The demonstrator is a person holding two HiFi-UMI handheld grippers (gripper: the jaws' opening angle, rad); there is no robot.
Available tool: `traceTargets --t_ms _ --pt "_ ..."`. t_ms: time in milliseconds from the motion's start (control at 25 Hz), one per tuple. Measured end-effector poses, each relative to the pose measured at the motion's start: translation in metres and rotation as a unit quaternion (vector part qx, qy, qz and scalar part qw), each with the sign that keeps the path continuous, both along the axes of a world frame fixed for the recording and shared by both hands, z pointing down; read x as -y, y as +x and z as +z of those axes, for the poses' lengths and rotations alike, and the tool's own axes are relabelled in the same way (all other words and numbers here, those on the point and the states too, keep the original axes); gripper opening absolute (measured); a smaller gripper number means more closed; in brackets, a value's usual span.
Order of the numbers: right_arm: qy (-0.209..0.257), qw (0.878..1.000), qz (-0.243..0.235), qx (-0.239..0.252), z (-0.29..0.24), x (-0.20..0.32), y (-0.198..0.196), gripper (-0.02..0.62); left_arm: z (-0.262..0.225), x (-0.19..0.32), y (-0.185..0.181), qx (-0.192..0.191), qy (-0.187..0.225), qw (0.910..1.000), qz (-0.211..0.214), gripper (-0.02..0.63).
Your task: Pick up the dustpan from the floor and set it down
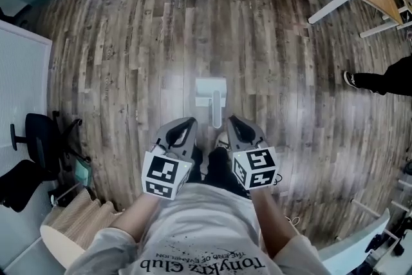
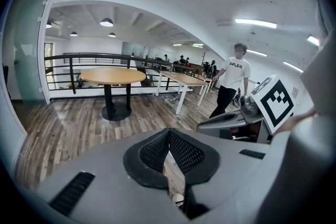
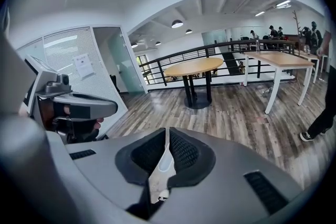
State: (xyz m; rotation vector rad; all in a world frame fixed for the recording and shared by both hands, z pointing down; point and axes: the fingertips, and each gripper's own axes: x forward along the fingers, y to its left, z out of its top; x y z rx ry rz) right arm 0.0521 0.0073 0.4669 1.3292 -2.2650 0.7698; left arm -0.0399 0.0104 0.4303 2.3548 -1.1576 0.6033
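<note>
Pale grey-white plastic, the dustpan (image 1: 210, 90) lies flat on the plank floor (image 1: 122, 61) at the middle of the head view, just ahead of both claws and touched by neither. It has a squarish pan with a rounded bar handle running out of it.

The only writing that can be read is the upside-down print on the person's shirt (image 1: 199, 228), which seems to say "Tonykz Club". Each claw's cube (image 1: 166, 174) carries black-and-white square markers.

The dustpan's long axis runs straight away from the person, up and down in the head view. The pan end lies farther off, and the handle points back toward the gap between the two claws.

At the far left a black office chair (image 1: 35, 138) stands by the wall. The left claw (image 1: 188, 122) slants down toward the floor, just left of the handle's end. In its own view its ribbed pads (image 2: 184, 152) meet at the tips with nothing between them. The right claw (image 1: 233, 120) slants down just right of the handle, its tips likewise together and empty. At the far right is a passer-by's shoe (image 1: 350, 79).
</note>
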Motion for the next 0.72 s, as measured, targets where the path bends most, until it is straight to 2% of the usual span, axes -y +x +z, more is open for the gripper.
traceTargets --t_ms 160,240,440,720 --pt "0.002 1.000 0.004 -0.003 0.014 0.012 -0.013 0.037 0.012 0.006 -0.002 0.003 -0.007 0.9999 0.009 0.023" --pt "-0.006 1.000 0.009 -0.004 0.022 0.012 -0.017 0.140 0.018 0.004 -0.004 0.004 -0.014 0.9998 0.012 0.023" --pt "-0.024 0.999 0.026 -0.035 0.053 0.017 -0.024 0.207 0.035 0.005 -0.019 0.008 -0.029 0.9995 0.007 0.023" --pt "-0.041 0.997 0.053 -0.049 0.090 0.033 -0.027 0.276 0.051 0.004 -0.033 0.018 -0.042 0.9990 0.002 0.023"
